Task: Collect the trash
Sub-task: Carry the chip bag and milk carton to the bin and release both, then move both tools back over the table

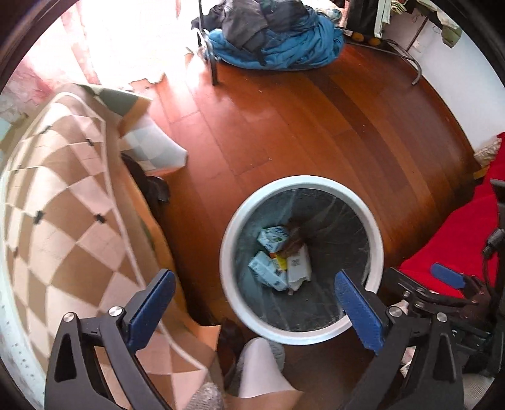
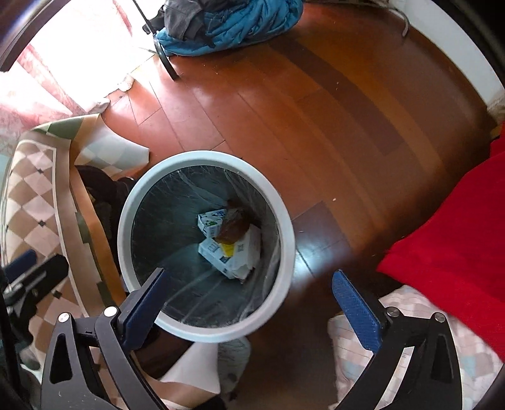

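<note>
A round white trash bin (image 1: pixel 235 290) (image 2: pixel 285 239) with a dark liner stands on the wooden floor. At its bottom lie several white and blue cartons (image 1: pixel 268 274) (image 2: pixel 221 255) and a brown crumpled piece (image 1: pixel 292 244) (image 2: pixel 233 225). My left gripper (image 1: pixel 252 299) hangs open above the bin's near rim, nothing between its blue pads. My right gripper (image 2: pixel 249 293) is open too, over the bin's right rim, and holds nothing. The right gripper (image 1: pixel 454 280) also shows at the right edge of the left wrist view, and the left gripper (image 2: pixel 28 271) at the left edge of the right wrist view.
A table with a checkered cloth (image 1: pixel 63 202) (image 2: pixel 34 195) sits left of the bin. Red fabric (image 1: pixel 457 239) (image 2: pixel 451 246) lies to the right. A blue jacket (image 1: pixel 277 44) (image 2: pixel 227 28) is heaped on a chair at the far side. A person's sock foot (image 1: pixel 262 369) is below the bin.
</note>
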`<state>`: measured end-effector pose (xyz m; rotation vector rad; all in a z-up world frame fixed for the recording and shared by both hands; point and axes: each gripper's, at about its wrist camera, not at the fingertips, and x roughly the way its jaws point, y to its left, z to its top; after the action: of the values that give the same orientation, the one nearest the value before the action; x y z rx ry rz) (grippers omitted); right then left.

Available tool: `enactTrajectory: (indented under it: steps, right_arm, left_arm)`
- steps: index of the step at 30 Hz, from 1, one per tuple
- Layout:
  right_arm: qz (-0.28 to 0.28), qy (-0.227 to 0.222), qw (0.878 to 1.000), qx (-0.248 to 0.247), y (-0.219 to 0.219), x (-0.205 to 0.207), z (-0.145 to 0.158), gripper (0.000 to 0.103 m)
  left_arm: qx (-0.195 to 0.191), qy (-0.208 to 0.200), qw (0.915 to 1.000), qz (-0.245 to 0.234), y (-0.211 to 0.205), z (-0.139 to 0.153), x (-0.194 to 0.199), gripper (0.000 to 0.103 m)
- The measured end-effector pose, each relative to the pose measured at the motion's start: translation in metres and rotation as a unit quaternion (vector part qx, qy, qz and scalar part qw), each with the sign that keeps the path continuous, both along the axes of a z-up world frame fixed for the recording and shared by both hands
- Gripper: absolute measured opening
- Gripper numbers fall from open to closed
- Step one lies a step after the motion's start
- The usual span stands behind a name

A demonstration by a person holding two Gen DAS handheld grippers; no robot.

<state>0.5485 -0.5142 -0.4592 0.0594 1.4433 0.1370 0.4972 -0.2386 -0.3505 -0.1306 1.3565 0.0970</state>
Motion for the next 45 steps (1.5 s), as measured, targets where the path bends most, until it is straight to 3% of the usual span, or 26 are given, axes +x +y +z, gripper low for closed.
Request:
enactTrajectory:
  steps: [8, 19, 31, 39, 45]
  right_arm:
    - [0.009, -0.031, 0.999, -0.019, -0.001, -0.022, 0.045, 0.103]
    - [-0.001, -0.081, 0.997, -0.015, -0.005, -0.063, 0.124, 0.103]
    - [-0.023, -0.156, 0.987, 0.024, -0.003, -0.117, 0.234, 0.103]
    - [-0.005, -0.195, 0.979, 0.066, 0.051, -0.137, 0.291, 0.103]
    - [0.058, -0.173, 0.979, 0.096, 0.156, -0.127, 0.285, 0.103]
  left_arm:
    - [0.013, -0.02, 0.9997, 0.009, 0.004, 0.031, -0.022, 0.103]
    - [0.026, -0.069, 0.9973, 0.006, 0.001, 0.094, -0.06, 0.103]
    - [0.046, -0.135, 0.9894, 0.028, 0.013, 0.18, -0.113, 0.103]
    - [0.052, -0.178, 0.9779, 0.096, 0.085, 0.223, -0.146, 0.103]
    - [0.1, -0.187, 0.9614, 0.175, 0.184, 0.229, -0.176, 0.103]
